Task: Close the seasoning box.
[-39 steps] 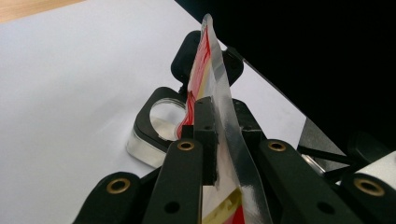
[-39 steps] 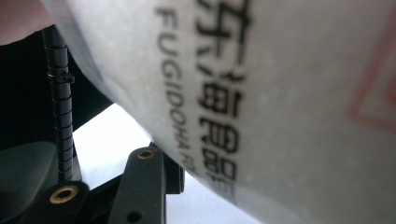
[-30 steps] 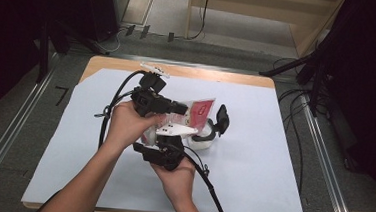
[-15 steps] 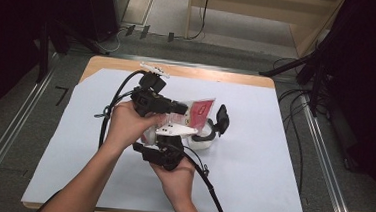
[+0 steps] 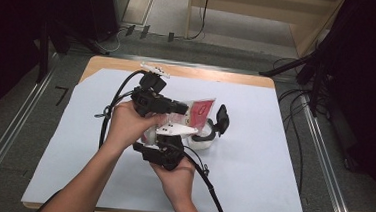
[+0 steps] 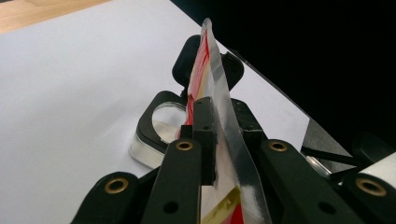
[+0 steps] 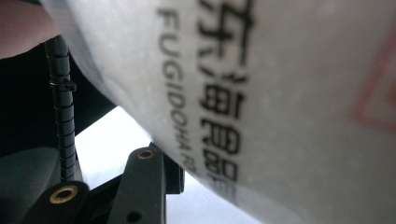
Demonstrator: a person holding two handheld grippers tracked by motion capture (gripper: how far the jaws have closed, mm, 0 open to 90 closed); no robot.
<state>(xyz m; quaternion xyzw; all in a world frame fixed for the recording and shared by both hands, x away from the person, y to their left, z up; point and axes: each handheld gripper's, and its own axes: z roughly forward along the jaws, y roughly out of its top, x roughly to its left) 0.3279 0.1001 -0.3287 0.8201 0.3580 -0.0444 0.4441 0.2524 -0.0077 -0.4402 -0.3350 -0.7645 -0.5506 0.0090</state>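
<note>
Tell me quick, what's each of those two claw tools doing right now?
Left gripper: closed on the edge of the red and white packet.
Right gripper: pressed up against the same packet; whether it grips cannot be told.

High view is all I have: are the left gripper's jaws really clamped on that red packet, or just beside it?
Observer: Clamped. In the left gripper view, the left gripper pinches the packet by its clear sealed edge, both jaws pressing on it.
Operator: And the right one?
Observer: The right gripper view has the packet's white printed face close up, above one jaw of the right gripper. I cannot tell whether it grips.
</note>
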